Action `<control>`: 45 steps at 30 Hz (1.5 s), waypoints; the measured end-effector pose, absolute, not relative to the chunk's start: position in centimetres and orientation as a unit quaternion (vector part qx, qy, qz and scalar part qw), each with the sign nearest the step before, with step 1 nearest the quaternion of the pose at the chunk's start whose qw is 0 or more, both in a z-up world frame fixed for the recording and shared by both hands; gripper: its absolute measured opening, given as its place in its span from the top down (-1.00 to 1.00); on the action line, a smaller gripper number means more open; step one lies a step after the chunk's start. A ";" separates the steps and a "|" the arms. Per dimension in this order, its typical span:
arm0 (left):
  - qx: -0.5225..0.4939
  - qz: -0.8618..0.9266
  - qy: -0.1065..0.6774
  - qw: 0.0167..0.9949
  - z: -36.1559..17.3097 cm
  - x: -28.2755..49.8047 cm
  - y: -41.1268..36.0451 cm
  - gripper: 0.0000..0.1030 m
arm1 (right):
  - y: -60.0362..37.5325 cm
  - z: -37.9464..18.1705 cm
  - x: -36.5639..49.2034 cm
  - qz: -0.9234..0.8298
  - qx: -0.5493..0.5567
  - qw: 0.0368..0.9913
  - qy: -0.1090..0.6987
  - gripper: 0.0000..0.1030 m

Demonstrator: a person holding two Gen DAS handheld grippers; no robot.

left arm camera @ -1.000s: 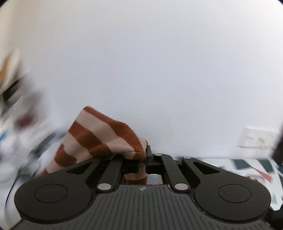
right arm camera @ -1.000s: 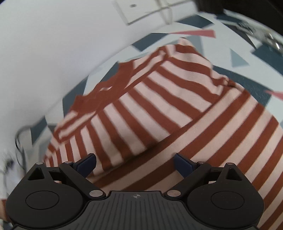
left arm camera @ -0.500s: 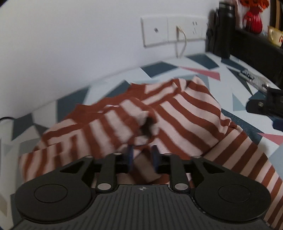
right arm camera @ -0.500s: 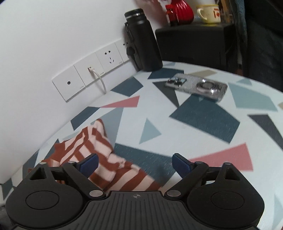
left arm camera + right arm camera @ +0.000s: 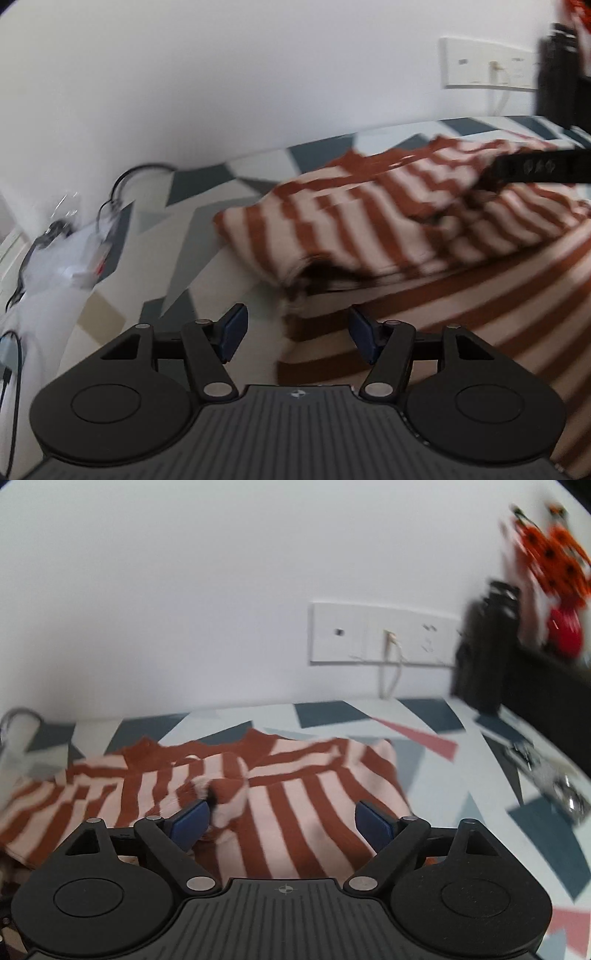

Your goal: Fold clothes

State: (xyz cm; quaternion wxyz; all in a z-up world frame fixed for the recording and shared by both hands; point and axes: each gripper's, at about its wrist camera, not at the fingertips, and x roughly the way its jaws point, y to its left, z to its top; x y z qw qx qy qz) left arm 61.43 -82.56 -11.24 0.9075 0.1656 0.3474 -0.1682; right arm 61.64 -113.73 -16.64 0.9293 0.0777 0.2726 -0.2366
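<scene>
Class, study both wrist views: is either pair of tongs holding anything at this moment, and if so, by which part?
Nothing is held. The left tongs are opening, clear of the rust-and-cream striped knit garment. The right tongs stand open over its folded sleeve, pads not pressing.

In the right wrist view the garment (image 5: 280, 775) lies on the surface (image 5: 480, 812) at lower centre. Behind it, at the wall, sits the socket panel (image 5: 384, 633). The bottle (image 5: 484, 653) stands to the right of the panel. A cable (image 5: 122, 184) lies at the left in the left wrist view.

Both wrist views — low over garment (image 5: 388, 221)
</scene>
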 end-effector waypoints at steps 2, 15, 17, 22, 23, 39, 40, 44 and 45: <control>0.151 -0.145 0.353 0.912 -11.5 62.7 -82.1 -0.20 | -113.9 -16.6 63.0 -0.244 0.079 0.928 0.272 -0.51; 0.124 -0.107 0.364 0.917 -11.5 64.4 -79.6 -0.23 | -124.4 -16.8 58.8 -0.399 0.282 0.835 0.254 0.36; 0.128 -0.106 0.359 0.918 -11.6 64.2 -79.8 -0.27 | -124.5 -17.0 58.2 -0.388 0.279 0.841 0.252 0.36; 0.126 -0.095 0.361 0.919 -11.6 64.4 -79.9 -0.37 | -122.4 -16.2 60.8 -0.307 0.248 0.889 0.231 -0.01; 0.131 -0.095 0.361 0.918 -11.6 64.5 -80.0 -0.37 | -122.1 -16.1 62.0 -0.291 0.246 0.895 0.230 -0.02; 0.131 -0.089 0.359 0.920 -11.9 64.9 -79.4 -0.72 | -125.2 -14.7 63.3 -0.271 0.358 0.863 0.230 0.86; 0.130 -0.089 0.359 0.920 -11.9 65.0 -79.4 -0.72 | -125.8 -14.8 61.5 -0.291 0.387 0.846 0.222 0.85; 0.116 -0.099 0.370 0.917 -11.8 65.3 -78.6 -0.72 | -126.6 -17.5 57.9 -0.332 0.433 0.800 0.249 0.36; 0.113 -0.101 0.372 0.916 -11.7 65.4 -78.5 -0.72 | -126.9 -17.9 57.4 -0.339 0.439 0.794 0.248 0.36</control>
